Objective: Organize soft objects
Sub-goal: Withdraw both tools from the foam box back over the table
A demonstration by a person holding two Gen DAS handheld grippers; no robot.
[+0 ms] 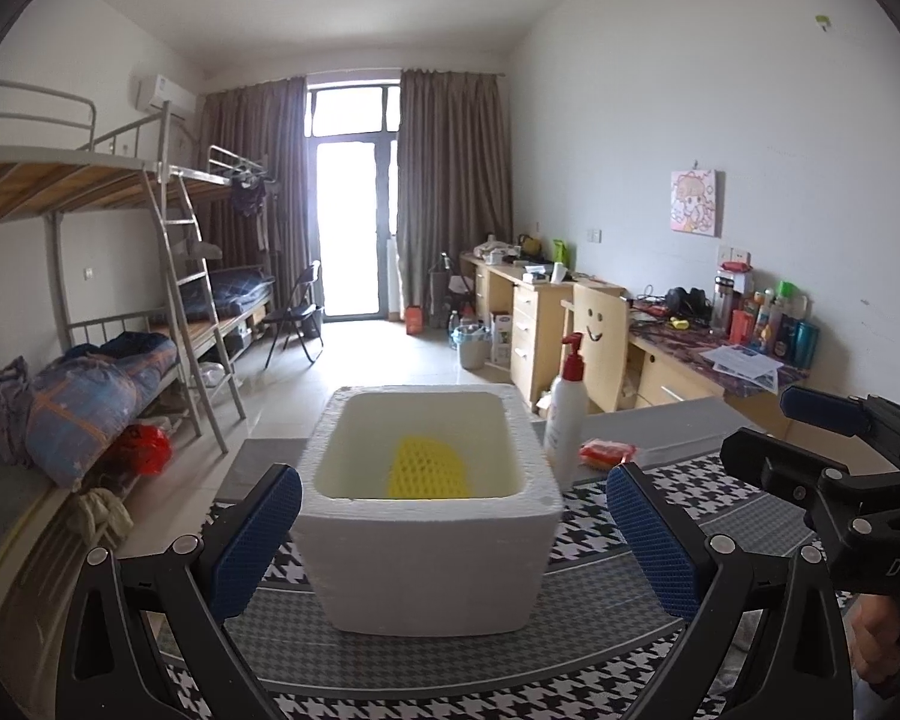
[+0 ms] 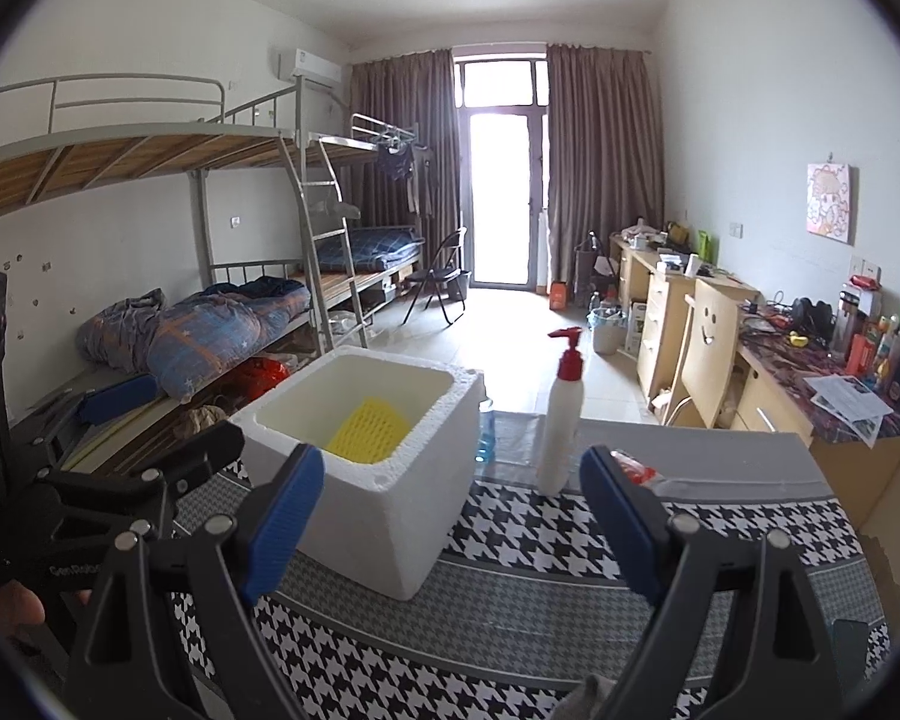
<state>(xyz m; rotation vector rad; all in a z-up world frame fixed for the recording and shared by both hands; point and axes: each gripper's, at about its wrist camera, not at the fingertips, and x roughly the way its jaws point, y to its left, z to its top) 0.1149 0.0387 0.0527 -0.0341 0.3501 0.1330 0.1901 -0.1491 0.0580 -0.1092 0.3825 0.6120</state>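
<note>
The left gripper (image 1: pixel 453 546) is spread wide and empty, its ribbed blue pads (image 1: pixel 255 540) flanking the near wall of the white foam box (image 1: pixel 426 564) that stands straight ahead of it; whether the pads touch the wall I cannot tell. The right gripper (image 2: pixel 450 522) is likewise spread and holds nothing, with the same box ahead and to its left. Inside the box, past the left gripper's tips, lies a yellow foam net sleeve (image 1: pixel 429 471), a soft open mesh leaning against the far inner wall. So one soft item looks stowed, and the step in hand seems to be a pause between fetches. Beyond the right gripper's right finger sits an orange-red packet (image 2: pixel 633 471) in crinkly clear wrap, just beside the upright white pump bottle (image 2: pixel 561 432) with its red nozzle. If that packet is the next soft thing, the right gripper would need to reach forward, close gently on the yielding wrap and avoid tipping the smooth, tall bottle. Everything rests on a houndstooth cloth (image 2: pixel 546 546), black and white, flat-woven
</note>
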